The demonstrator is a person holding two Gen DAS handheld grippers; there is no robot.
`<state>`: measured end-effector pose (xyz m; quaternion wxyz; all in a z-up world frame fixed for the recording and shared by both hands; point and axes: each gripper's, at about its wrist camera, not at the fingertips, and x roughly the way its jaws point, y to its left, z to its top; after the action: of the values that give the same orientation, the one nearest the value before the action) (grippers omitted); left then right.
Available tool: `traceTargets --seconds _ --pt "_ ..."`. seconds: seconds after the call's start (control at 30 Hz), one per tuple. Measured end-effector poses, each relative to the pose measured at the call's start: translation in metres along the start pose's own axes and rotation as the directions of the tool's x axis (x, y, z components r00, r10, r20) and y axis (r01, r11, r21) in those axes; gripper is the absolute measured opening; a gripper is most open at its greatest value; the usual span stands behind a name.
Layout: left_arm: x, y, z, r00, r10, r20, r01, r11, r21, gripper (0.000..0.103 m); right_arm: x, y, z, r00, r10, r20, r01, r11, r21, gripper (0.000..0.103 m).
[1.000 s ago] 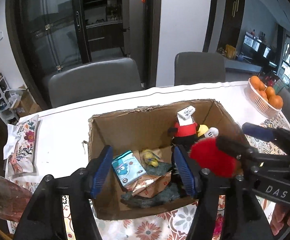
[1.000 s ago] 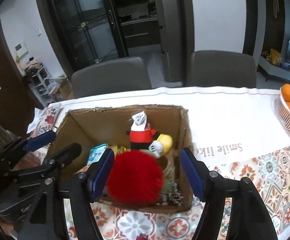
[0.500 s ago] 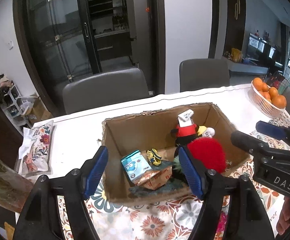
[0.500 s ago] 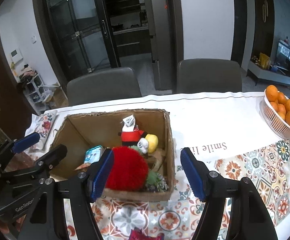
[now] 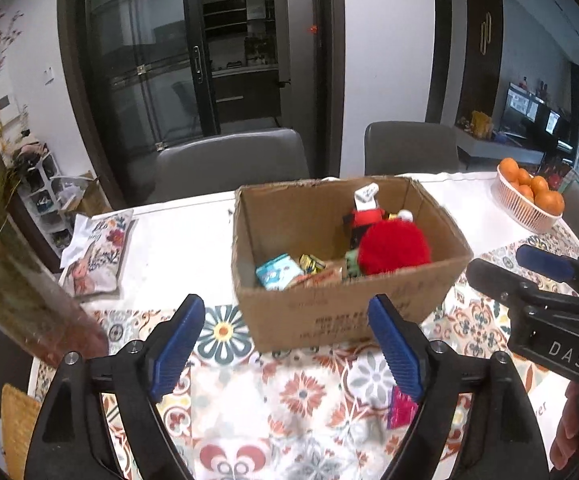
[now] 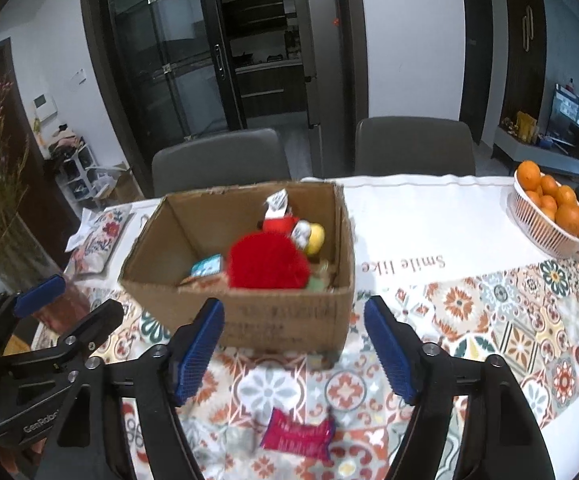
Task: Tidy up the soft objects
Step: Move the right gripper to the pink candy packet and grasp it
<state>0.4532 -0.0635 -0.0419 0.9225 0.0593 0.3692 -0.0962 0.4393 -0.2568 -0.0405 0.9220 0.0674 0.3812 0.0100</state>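
One open brown cardboard box [image 5: 345,312] holds one fluffy red pompom [image 5: 395,246]; two tools, left [image 5: 287,346] and right [image 6: 293,346], gape empty at its 6 o'clock edge; one pink wrapper [image 6: 297,436] lies on the worktop [image 6: 429,216].

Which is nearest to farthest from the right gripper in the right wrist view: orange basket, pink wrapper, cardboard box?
1. pink wrapper, on the cloth just below the right gripper.
2. cardboard box, straight ahead.
3. orange basket, far right.

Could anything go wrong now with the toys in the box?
Maybe. The fluffy red ball sits high on the pile in the cardboard box, so a bump could roll it out. The pink packet lies on the tablecloth below the open right gripper and might get knocked off.
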Motion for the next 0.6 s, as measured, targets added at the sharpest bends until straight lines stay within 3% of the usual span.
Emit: traceTargets --seconds 0.6 --pt "-0.011 0.000 -0.074 0.994 0.041 -0.098 -0.043 0.999 -0.017 0.090 0.016 0.001 -0.075 0.990 0.012 -0.137 -0.006 0.999 0.046 0.082"
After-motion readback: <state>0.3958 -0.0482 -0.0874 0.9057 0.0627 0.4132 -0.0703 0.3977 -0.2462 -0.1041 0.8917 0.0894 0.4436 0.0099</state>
